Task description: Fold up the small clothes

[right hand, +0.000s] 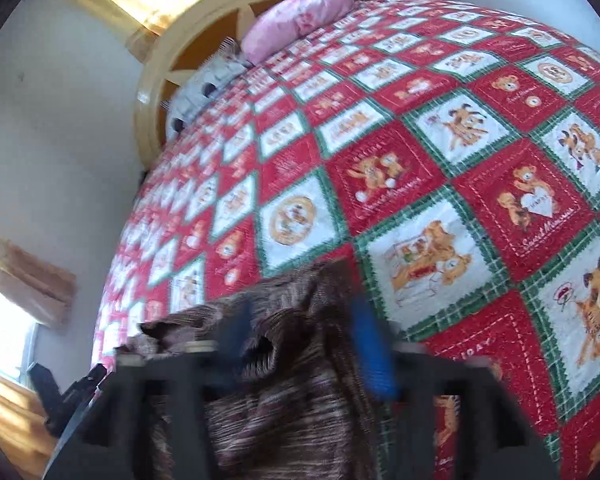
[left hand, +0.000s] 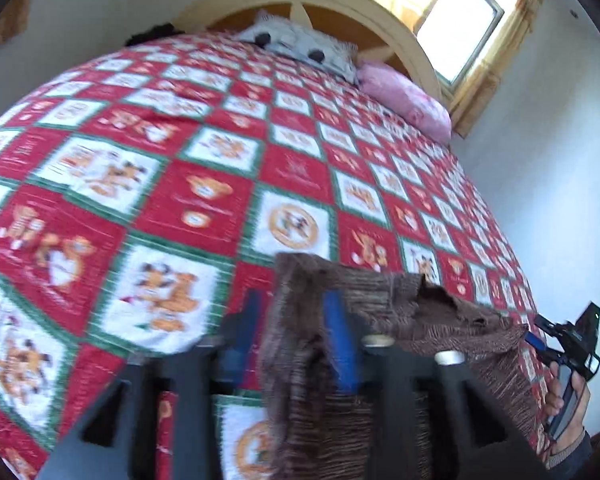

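Observation:
A brown striped knit garment point(left hand: 440, 320) stretches across the near part of the bed from my left gripper point(left hand: 296, 308) to the right one. In the left wrist view its edge lies between the two blue fingers point(left hand: 340, 340), which stand apart with a gap beside the cloth. My right gripper point(right hand: 302, 312) also has its blue fingers point(right hand: 374, 356) spread wide, and the bunched garment point(right hand: 300, 400) sits loosely between them. In the left wrist view the right gripper point(left hand: 548, 340), held by a hand point(left hand: 572, 396), shows at the cloth's far end.
The bed carries a red, white and green checked quilt point(left hand: 204, 200) with bear pictures. A pink pillow point(left hand: 404, 96) and a white patterned pillow point(left hand: 300, 40) lie by the curved wooden headboard point(left hand: 380, 12). A bright curtained window point(left hand: 460, 20) is behind it, and white walls flank the bed.

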A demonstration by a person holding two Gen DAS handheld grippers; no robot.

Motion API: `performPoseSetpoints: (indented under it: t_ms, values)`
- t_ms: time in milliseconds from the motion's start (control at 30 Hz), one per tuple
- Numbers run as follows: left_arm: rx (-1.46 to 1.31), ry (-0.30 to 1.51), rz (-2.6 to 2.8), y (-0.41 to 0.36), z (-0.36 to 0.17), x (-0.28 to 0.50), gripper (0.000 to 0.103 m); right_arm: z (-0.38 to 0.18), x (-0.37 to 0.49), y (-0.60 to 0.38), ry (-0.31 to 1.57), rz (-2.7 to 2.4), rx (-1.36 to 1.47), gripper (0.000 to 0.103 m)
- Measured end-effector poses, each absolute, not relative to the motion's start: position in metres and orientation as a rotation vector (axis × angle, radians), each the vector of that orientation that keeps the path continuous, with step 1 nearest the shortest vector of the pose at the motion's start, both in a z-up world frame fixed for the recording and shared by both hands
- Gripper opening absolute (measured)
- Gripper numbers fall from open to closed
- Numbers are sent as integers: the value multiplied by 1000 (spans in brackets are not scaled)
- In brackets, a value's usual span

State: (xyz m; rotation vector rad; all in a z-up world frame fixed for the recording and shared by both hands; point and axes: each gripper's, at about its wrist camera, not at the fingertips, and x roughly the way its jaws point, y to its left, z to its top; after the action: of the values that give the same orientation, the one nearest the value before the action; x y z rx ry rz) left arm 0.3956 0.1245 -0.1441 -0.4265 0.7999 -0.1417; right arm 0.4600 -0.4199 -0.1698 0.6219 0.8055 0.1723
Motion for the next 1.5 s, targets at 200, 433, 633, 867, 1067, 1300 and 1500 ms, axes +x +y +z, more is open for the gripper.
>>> performPoseSetpoints:
  t_ms: [200, 433, 633, 867, 1067, 1300, 1500]
  values:
    - [-221, 759, -159, 106, -139, 361, 59, -155, 428, -381, 787, 248, 337, 64]
    - [294, 784, -181, 34, -146, 364, 76, -169, 439, -322, 910, 203, -106, 64]
    - [349, 835, 37, 40, -166, 422, 80, -179, 492, -313, 951, 69, -140, 64]
    - [139, 793, 261, 101, -155, 430, 78, -166, 499, -327, 858, 31, 28, 64]
    - [146, 740, 188, 95, -146, 392, 79, -166, 460, -316, 837, 125, 21, 64]
    - [307, 682, -46, 33, -137, 372, 79, -165, 451, -294, 839, 182, -176, 53]
    - [363, 680, -207, 10, -128, 396, 79, -162, 469, -291, 829, 263, -301, 47]
